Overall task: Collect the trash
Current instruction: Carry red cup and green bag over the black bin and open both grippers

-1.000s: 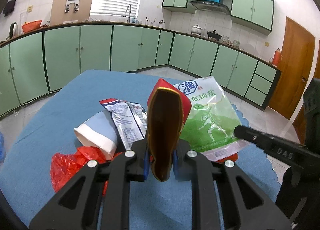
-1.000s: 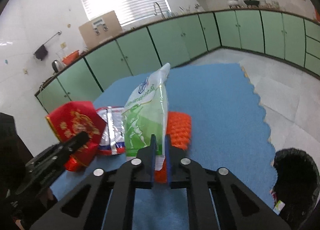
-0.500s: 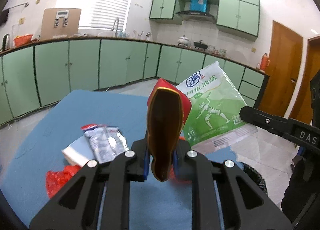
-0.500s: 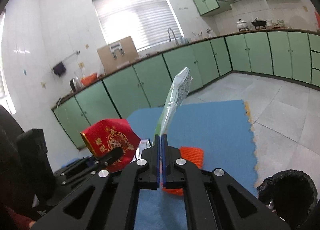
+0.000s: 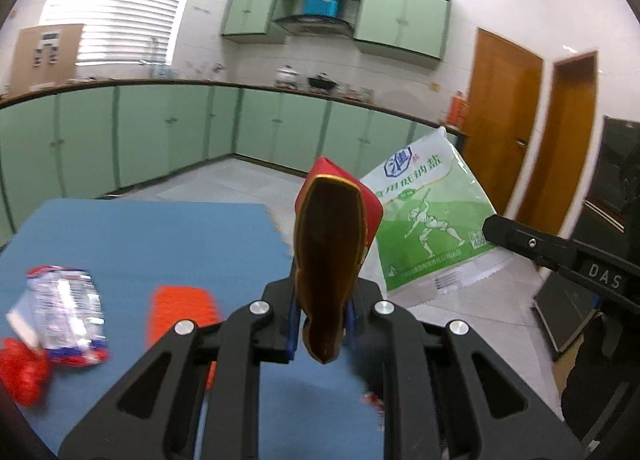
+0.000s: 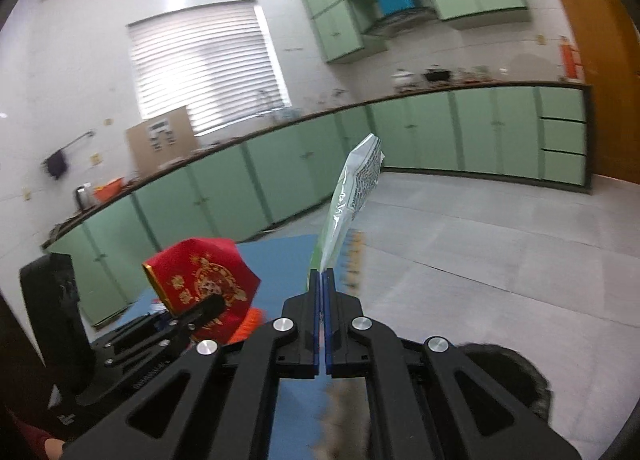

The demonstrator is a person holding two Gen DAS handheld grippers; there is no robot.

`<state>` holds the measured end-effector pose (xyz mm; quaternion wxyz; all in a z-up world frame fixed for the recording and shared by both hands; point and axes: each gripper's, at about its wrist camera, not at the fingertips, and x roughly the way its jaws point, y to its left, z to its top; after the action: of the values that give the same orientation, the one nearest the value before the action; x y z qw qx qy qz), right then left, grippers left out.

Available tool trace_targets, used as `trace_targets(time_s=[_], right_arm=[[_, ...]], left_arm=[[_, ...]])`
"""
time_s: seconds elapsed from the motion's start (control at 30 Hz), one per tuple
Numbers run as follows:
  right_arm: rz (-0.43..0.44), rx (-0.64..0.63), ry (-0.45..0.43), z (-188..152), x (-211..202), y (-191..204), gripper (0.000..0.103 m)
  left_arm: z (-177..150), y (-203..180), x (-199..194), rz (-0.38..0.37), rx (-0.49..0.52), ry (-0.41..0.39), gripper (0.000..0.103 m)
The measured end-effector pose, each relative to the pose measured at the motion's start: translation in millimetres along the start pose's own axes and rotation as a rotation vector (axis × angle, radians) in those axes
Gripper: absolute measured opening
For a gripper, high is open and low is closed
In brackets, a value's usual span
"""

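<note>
A blue mat (image 5: 160,236) with a scalloped edge covers the surface, which sits in a kitchen with pale green cabinets (image 5: 160,132) running along the walls, a window with white blinds (image 6: 208,64), grey floor tiles (image 6: 500,228) and brown wooden doors (image 5: 504,120).

The left claw (image 5: 322,320) is clenched on a red and gold packet (image 5: 332,244), held upright above the mat. The right claw (image 6: 322,300) is clamped on the bottom edge of a green and white salt bag (image 6: 352,196), also lifted clear of the surface.

A dark round shape (image 6: 508,372), partly behind the right claw's body, is blurred; it may be a bin, but that is hard to tell. The items at the left rim of the left view are smeared.

Only the left view shows what lies on the mat: an orange ribbed piece (image 5: 182,308), a silvery wrapper (image 5: 66,308) with red and blue print, and a red crumpled bag (image 5: 20,372) cut off by the frame edge. It also shows the salt bag's printed face (image 5: 424,224), while the right view sees that bag edge-on and the packet's gold-patterned red side (image 6: 204,284).
</note>
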<state>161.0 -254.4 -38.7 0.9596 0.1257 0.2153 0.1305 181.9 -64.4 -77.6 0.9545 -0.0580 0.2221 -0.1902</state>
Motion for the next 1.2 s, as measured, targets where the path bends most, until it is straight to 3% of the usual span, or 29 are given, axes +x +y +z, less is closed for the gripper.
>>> trace_targets(time_s=[0.3,0.57,0.67,0.77,0.9,0.97,1.03,1.2], right_arm=[[-0.186,0.091,0.101,-36,0,-87,0.002],[-0.257,0.167,0.181,-67,13,-140,0.002],[-0.274,0.184,0.199,-74,14,-153,0.007],[-0.292,0.19,0.192,-74,11,-159,0.009],[-0.311,0.198,0.172,-72,3,-164,0.021],[-0.326,0.201,0.158,-71,-1,-166,0.034],[-0.345,0.201,0.138,-69,-5,-165,0.055],[-0.375,0.143,0.09,-59,-15,-147,0.076]], left_arm=[[-42,-65,77,-0.111,0.025,0.18,0.017],[-70,-96,129,-0.145,0.058,0.298,0.019],[-73,-105,139,-0.151,0.073,0.312,0.025],[-73,-106,142,-0.151,0.069,0.313,0.051],[-71,-106,143,-0.161,0.064,0.31,0.055],[-69,-104,139,-0.167,0.061,0.301,0.057],[-65,-106,133,-0.161,0.065,0.282,0.061],[-46,-86,101,-0.125,0.057,0.202,0.071]])
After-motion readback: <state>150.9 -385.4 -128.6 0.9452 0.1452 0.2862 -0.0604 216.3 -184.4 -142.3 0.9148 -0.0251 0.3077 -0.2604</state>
